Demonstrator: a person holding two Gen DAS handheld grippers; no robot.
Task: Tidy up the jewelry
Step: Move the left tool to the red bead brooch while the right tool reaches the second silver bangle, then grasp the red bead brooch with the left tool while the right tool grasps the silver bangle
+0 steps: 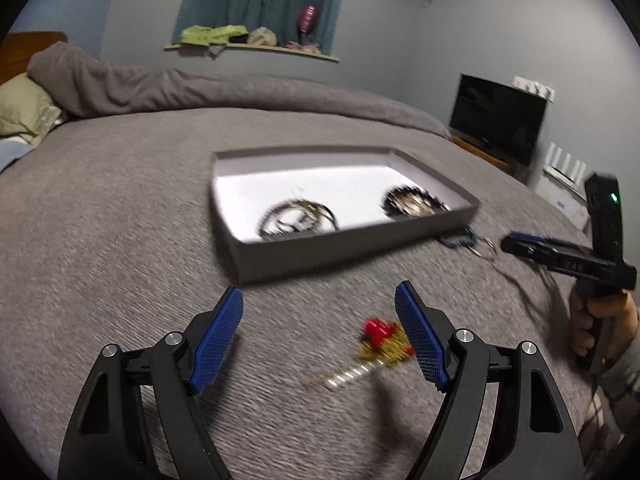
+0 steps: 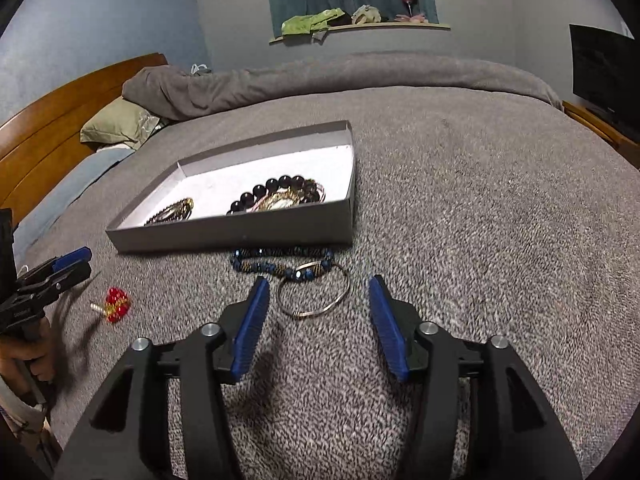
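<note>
Right wrist view shows your right gripper point(image 2: 316, 300) open, empty, over the thin silver wire bangle point(image 2: 313, 294) on the grey bed point(image 2: 480, 220) beside the shallow grey cardboard box point(image 2: 240, 236). It's probably light, springy and slippery, so pinch across its rim.

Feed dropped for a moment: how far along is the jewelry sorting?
Done: a dark bead bracelet and gold bangles lie in the grey box. In hand: nothing; the left gripper stands open around the red-and-gold piece, the right gripper open before the silver bangle. Left: those two and the blue bead bracelet, all on the blanket.
</note>
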